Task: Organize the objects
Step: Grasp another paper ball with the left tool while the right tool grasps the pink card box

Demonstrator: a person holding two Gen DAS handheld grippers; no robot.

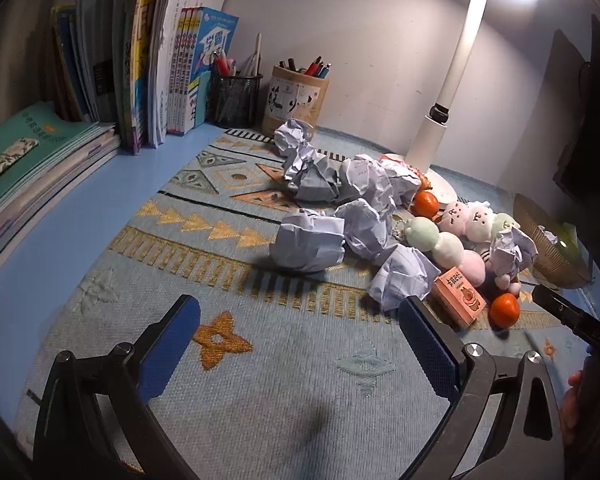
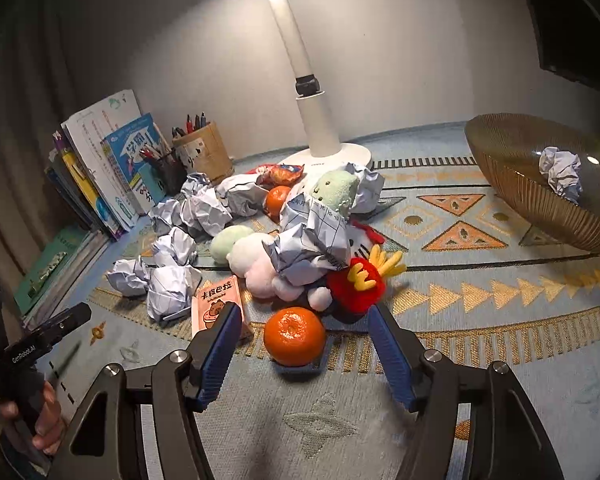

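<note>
A mandarin (image 2: 294, 336) lies on the patterned mat (image 2: 480, 360), near the front of a pile of crumpled paper balls (image 2: 172, 292) and plush toys (image 2: 260, 264). The right gripper (image 2: 302, 330) stands spread, its blue pads either side of the fruit and clear of it. The left gripper (image 1: 300, 316) is spread wide over bare mat, empty. Far right, an amber ribbed bowl (image 2: 512, 184) holds one paper ball. A pink carton (image 2: 216, 304) lies left of the mandarin.
</note>
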